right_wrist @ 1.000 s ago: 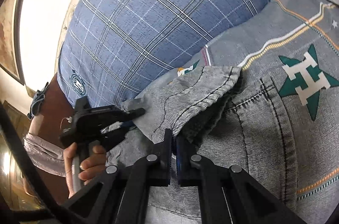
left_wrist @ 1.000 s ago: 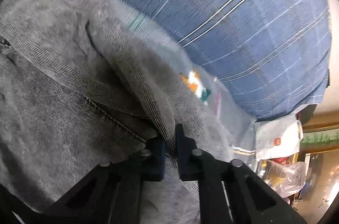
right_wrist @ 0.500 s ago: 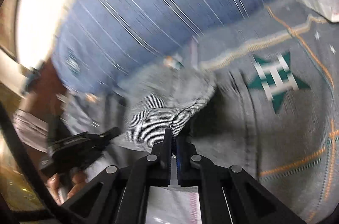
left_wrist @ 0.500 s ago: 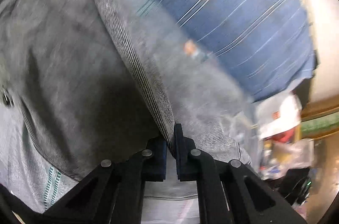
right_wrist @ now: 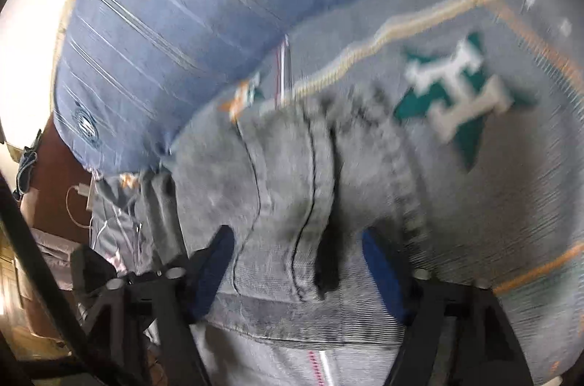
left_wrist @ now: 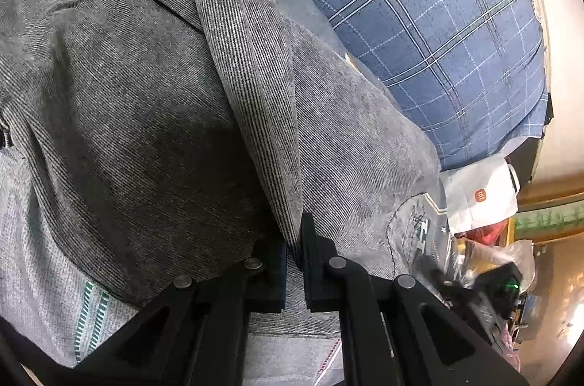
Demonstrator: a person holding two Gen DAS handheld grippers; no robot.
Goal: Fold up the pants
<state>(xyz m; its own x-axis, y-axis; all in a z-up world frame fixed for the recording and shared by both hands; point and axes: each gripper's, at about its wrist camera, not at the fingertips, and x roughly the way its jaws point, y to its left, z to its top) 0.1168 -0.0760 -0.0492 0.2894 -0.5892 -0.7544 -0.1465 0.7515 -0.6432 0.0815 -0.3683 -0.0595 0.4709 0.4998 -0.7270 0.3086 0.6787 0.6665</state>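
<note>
Grey denim pants (left_wrist: 146, 94) lie bunched on a grey bedspread. A ridge of their fabric runs up from my left gripper (left_wrist: 294, 240), which is shut on that fold. In the right wrist view, which is blurred, the stitched edge of the pants (right_wrist: 284, 174) lies flat on the bedspread (right_wrist: 529, 185) between the blue pads of my right gripper (right_wrist: 295, 240). Those jaws are opening, and the pads stand clear of the cloth on both sides.
A big blue plaid pillow (left_wrist: 438, 21) lies behind the pants, also in the right wrist view (right_wrist: 182, 3). A white bag (left_wrist: 478, 196) and plastic clutter sit off the bed at the right. The bedspread carries a green star motif (right_wrist: 460, 94).
My right gripper's jaws have parted and let go of the pants edge, which now lies on the bedspread. My left gripper has carried its fold sideways, still shut on it.
</note>
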